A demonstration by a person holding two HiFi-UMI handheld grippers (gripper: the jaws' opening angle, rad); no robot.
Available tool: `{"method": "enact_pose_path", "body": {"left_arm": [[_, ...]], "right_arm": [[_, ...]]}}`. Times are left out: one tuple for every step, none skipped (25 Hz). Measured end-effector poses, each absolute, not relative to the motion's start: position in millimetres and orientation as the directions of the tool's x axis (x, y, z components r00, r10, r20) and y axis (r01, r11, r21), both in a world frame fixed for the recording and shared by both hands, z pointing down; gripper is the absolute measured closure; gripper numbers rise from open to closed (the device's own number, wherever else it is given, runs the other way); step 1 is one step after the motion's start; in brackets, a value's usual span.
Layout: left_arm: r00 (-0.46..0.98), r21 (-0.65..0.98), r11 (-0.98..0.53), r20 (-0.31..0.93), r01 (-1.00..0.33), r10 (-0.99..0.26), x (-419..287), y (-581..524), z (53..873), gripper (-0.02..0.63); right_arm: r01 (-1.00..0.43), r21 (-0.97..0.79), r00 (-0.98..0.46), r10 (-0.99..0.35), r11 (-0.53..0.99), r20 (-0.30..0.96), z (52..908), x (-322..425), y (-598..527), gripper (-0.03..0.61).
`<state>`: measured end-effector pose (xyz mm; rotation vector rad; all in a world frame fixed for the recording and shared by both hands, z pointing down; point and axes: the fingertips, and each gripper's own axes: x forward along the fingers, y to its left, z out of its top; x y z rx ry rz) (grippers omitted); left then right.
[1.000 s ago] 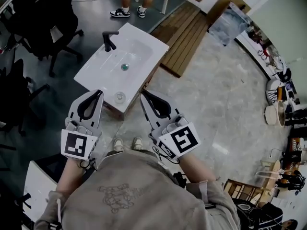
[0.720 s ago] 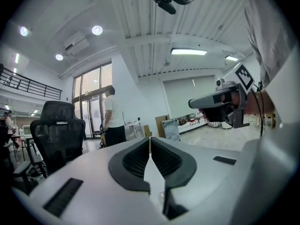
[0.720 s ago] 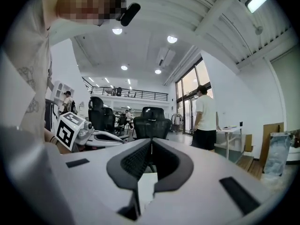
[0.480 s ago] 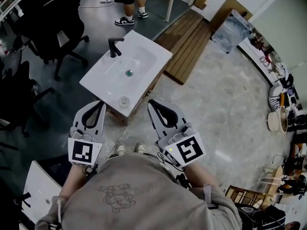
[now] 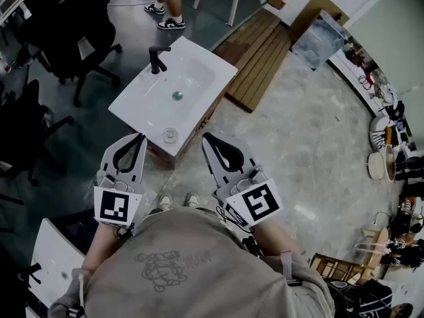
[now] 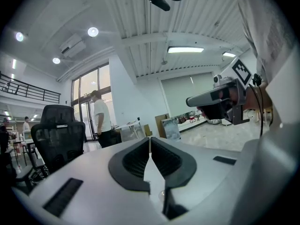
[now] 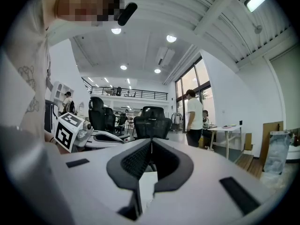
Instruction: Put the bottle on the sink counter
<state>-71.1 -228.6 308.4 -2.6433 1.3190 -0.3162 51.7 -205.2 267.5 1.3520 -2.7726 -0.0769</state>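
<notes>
Left claw (image 5: 140,136) and right claw (image 5: 205,137) both have jaws together, nothing held. Bottle (image 5: 170,135) upright on sink counter (image 5: 207,57), between the 2 claw tips.

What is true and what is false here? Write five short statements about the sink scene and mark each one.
1. The left gripper and the right gripper both have their jaws shut with nothing between them. True.
2. The right gripper holds the bottle. False: the bottle stands on the sink counter near its front edge, clear of both grippers.
3. The faucet is black. True.
4. The basin is piled with dishes. False: only the drain shows in it.
5. A person stands on the far side of the sink. True.
</notes>
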Motion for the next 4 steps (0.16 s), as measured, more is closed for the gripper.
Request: {"method": "enact_pose_path", "body": {"left_arm": [[0.587,-0.242,-0.595,0.113,-0.766,-0.802,-70.6,-228.5,308.3,0.588],[0.588,-0.242,-0.596,0.114,-0.766,-0.801,-69.9,-228.5,308.2,0.586],[0.588,-0.244,-0.597,0.114,-0.765,-0.801,-68.9,-228.6,308.1,0.587],[0.589,-0.247,-0.597,0.115,-0.763,-0.800,-68.0,-228.6,308.1,0.588]], "right_arm": [[-0.783,0.070,-0.617,-0.786,0.617,0.028,268.1,51.3,-204.8,0.548],[-0.781,0.072,-0.620,-0.784,0.620,0.027,268.3,51.2,-204.4,0.546],[-0.779,0.075,-0.622,-0.782,0.622,0.025,268.2,51.1,-204.0,0.546],[-0.777,0.078,-0.625,-0.780,0.625,0.023,268.0,51.1,-203.6,0.546]]}}
